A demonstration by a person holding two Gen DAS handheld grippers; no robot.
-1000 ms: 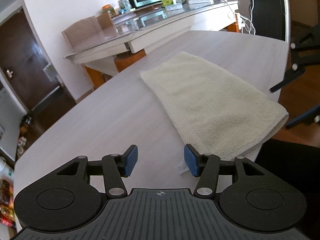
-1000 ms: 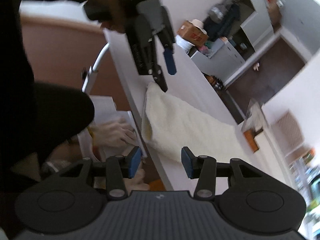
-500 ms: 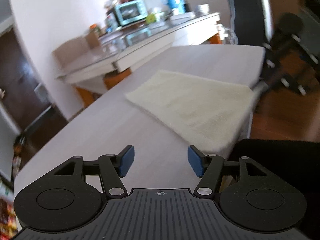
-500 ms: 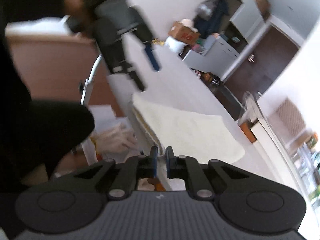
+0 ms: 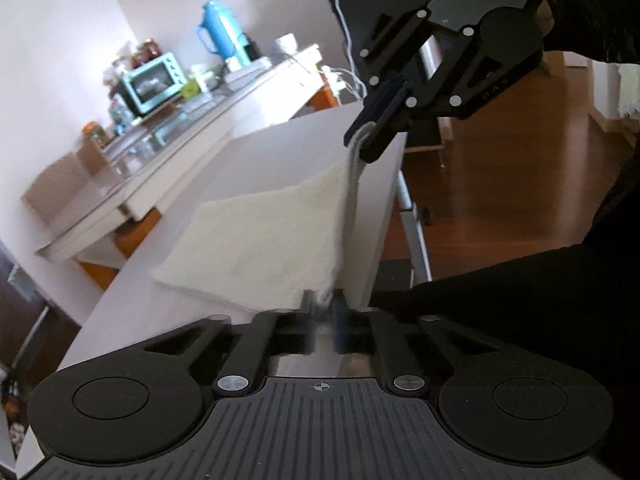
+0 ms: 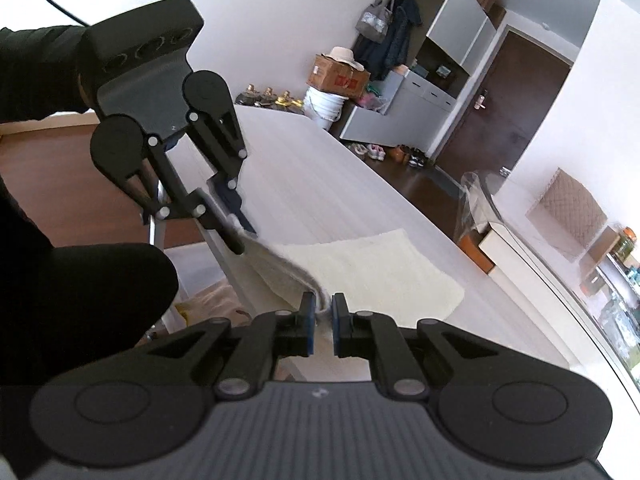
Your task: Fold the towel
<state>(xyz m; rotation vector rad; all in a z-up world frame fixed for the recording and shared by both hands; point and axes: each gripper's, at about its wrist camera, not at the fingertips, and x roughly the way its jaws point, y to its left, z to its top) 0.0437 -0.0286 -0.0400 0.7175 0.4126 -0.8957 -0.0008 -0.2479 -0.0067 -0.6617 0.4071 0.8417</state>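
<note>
A cream folded towel [image 5: 260, 240] lies on the pale wooden table [image 5: 288, 148], near its edge; it also shows in the right wrist view [image 6: 372, 276]. My left gripper [image 5: 323, 305] is shut on the towel's near corner. My right gripper [image 6: 322, 316] is shut on the other corner of the same edge. Each gripper shows in the other's view: the right gripper [image 5: 366, 132] holds the towel edge raised off the table, and the left gripper [image 6: 240, 236] pinches the far corner. The edge between them is lifted and stretched.
A side counter [image 5: 224, 104] with a teal toaster oven [image 5: 154, 82] and a blue kettle [image 5: 220, 32] stands beyond the table. Wooden floor [image 5: 520, 184] lies past the table edge. A dark door [image 6: 504, 108], cabinets and boxes [image 6: 340, 74] stand at the far end.
Both grippers closed on the towel's near edge, the right one first, then the left. The edge has been lifted off the table between them.
</note>
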